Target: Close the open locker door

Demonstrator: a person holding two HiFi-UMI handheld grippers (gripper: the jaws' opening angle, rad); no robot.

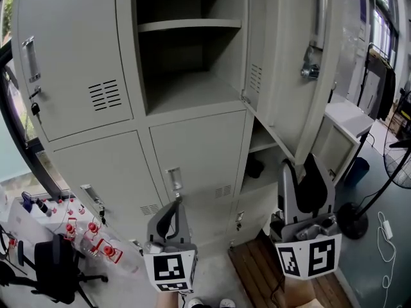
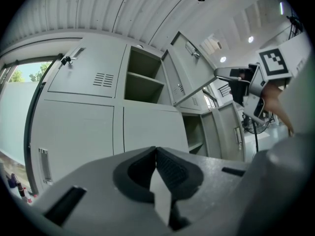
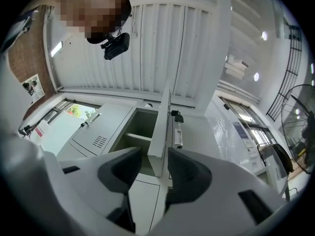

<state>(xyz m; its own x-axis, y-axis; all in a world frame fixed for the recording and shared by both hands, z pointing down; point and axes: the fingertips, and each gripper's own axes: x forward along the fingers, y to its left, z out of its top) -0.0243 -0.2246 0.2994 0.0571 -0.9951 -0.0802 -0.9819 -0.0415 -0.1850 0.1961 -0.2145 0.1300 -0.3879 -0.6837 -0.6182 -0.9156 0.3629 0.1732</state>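
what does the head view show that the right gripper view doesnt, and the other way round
Only the head view: the left gripper, the office chair, the red tags low on the lockers, and the floor.
Only the right gripper view: the ceiling, a head-mounted camera, and the open locker door seen edge-on, lined up between the open jaws of the right gripper.
Both: that door, the shelf behind it, and the vented closed door.
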